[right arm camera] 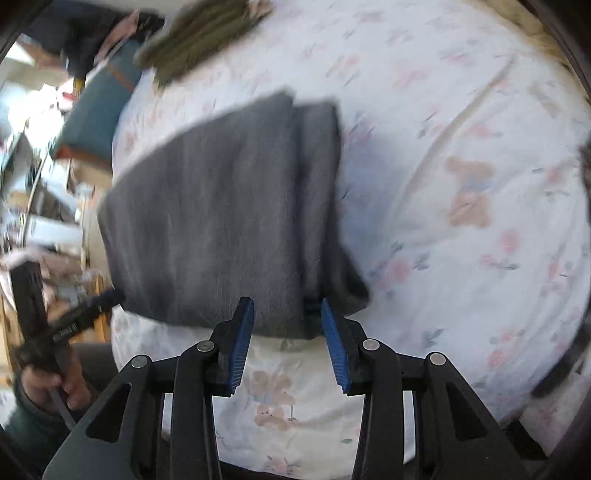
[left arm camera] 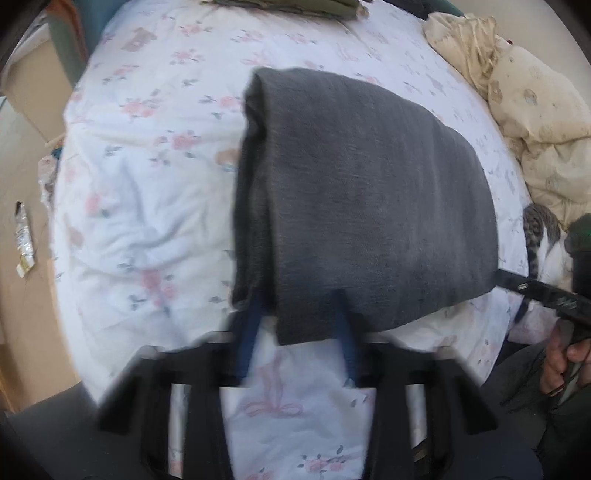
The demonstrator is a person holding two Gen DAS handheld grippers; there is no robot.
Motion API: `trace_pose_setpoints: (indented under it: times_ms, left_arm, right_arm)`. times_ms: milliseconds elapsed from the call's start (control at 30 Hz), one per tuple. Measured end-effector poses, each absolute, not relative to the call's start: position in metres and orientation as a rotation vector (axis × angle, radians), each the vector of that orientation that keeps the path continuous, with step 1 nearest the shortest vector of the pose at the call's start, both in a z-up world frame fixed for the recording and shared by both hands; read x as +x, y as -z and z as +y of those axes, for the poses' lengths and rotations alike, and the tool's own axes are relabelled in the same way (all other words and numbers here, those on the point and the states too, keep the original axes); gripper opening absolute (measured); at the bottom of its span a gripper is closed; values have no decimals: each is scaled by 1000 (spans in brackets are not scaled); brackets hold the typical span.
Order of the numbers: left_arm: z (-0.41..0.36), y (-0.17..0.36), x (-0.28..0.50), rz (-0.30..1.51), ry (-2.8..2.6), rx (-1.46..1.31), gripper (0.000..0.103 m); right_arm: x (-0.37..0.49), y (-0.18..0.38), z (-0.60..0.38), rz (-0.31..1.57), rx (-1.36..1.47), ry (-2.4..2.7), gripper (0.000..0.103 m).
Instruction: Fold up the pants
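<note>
Blue-padded right gripper [right arm camera: 288, 336] is standing parted, empty, at the folded gray pants' [right arm camera: 229, 214] six-o'clock edge on the floral bedspread [right arm camera: 461, 110]; left gripper [left arm camera: 299, 325] likewise open. Folding appears finished; next, withdrawing cleanly.

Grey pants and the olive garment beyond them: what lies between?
Only bare floral sheet separates grey pants from olive garment, clearest in left wrist view.

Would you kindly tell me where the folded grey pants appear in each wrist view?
Left wrist view: grey pants fill the centre, stretching toward the right.
Right wrist view: grey pants lie centre-left, just above the tool.
Shared landmark: olive folded garment at the top edge.
</note>
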State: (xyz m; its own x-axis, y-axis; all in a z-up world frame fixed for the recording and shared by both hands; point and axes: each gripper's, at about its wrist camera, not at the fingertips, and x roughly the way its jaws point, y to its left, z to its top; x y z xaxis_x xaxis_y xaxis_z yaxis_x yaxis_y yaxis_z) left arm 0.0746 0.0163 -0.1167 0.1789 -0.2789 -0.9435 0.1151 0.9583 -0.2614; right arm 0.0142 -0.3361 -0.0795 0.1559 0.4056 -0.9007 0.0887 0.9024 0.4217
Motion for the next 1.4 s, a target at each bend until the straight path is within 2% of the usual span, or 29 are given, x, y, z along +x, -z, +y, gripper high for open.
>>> trace_pose_setpoints:
  times_ms: [33,100,267,400,500,533,567,600,733,833,867,1000,1167,1267,1300,1400]
  left_arm:
    - [12,116,74,1372,274,-103,1]
    - [13,107,74,1346,268,-90,0]
    - [38,87,68,1312,254,-128,1]
    - [27,133,74,1440,195,-37,1]
    - [23,138,77,1432,155,20,8]
    - [24,133,77,1425,149,16,13]
    - [28,125,76,1410,132,12,23]
    - [31,116,74,1390,112,11,26]
    - [36,60,76,1147,134,-54,22]
    - [13,37,91,1020,203,-66,9]
    - [6,38,98,999,222,-69,7]
    - [-23,64,129,1016,285,-58,5]
    - [-23,96,155,1010,281,-47,5]
    - [-18,109,173,1009,283,-80,6]
    - [-19,114,176,1016,282,-73,6]
    - [-19,129,188,1050,268,-63,6]
  right_arm:
    - [14,80,-332,1406,389,-233,16]
    - [16,72,-327,1379,358,-277,6]
    - [5,50,-322,1331,401,-410,5]
    - [9,96,-312,1497,270,-286,6]
    - [11,97,-311,1530,238,-266,9]
    - [11,92,-313,1520,232,-260,12]
    - [11,83,-316,1500,220,-245,12]
    - [11,74,-319,1471,205,-227,12]
    - [29,25,-334,1216,253,-207,12]
    - [52,13,-329,1124,326,-234,12]
    - [60,13,-322,1104,329,-243,12]
    - [97,35,-294,1097,413,-323,12]
    - [132,65,-255,1112,339,-359,12]
    - [147,84,-242,1122,303,-319,8]
    - [151,90,-245,1124,305,-314,3]
    - [161,106,-249,1145,326,-305,0]
